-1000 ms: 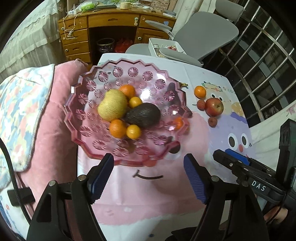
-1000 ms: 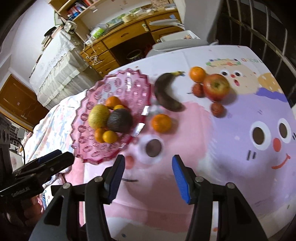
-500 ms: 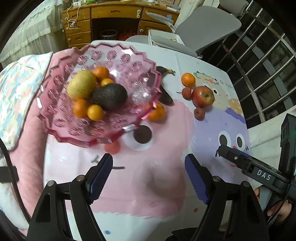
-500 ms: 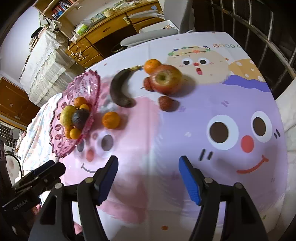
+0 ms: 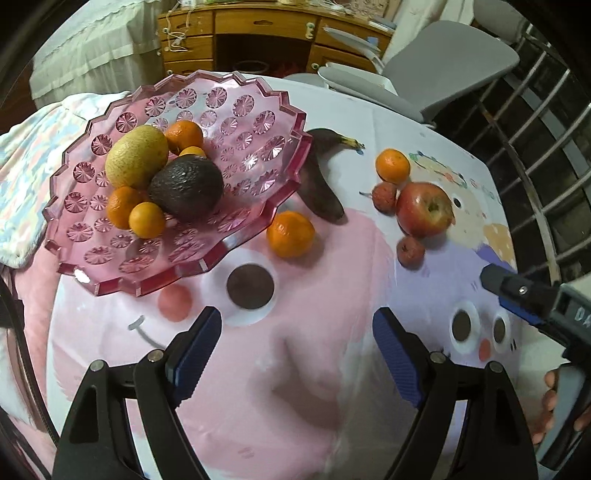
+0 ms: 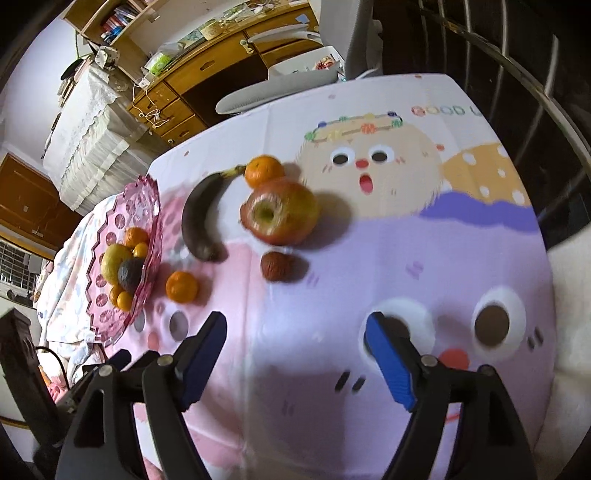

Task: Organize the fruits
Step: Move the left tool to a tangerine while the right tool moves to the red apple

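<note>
Holding an avocado, pear and oranges: pink bowl.

A home bedroom: bed, wooden drawers, bookshelf, cartoon cloth over the table.

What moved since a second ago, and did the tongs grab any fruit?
Only the tongs moved. The right tongs swung right, away from the pink bowl toward the apple; the left tongs drifted right too. Both stayed open and empty. No fruit shifted.
</note>
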{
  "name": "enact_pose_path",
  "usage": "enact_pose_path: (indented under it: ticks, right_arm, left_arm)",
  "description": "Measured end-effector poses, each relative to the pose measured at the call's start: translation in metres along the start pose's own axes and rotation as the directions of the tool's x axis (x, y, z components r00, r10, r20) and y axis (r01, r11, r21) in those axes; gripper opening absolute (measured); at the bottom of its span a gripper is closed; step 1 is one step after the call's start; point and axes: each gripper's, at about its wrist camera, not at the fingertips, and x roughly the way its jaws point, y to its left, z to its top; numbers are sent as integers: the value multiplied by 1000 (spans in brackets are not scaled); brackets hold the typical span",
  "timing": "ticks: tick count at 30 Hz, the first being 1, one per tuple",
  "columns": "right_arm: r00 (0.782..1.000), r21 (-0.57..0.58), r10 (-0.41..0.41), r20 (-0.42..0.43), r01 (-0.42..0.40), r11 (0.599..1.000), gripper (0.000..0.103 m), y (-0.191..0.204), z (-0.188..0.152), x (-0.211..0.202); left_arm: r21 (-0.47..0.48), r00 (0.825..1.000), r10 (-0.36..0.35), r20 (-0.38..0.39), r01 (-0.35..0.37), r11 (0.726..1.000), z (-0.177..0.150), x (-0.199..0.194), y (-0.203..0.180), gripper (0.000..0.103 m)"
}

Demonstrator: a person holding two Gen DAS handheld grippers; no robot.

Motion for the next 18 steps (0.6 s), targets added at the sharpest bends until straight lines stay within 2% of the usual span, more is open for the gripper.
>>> enact_pose_path:
  ticks: [5, 10, 18]
  right_arm:
    - [1000, -72, 16, -2, -16, 997, 79, 1, 26, 12]
    - [1000, -169, 6, -6, -7, 986, 80, 9, 45, 32]
    - [1000, -283, 0, 19, 5, 959, 80, 25, 51, 57]
  left_arm:
    - [-61, 998, 31, 53, -28, 998, 8, 21, -7, 83]
    - [-106, 997, 55, 62, -49, 993, 12, 43, -13, 83]
    - [-113, 980, 141, 143, -126, 986, 14, 62, -24, 83]
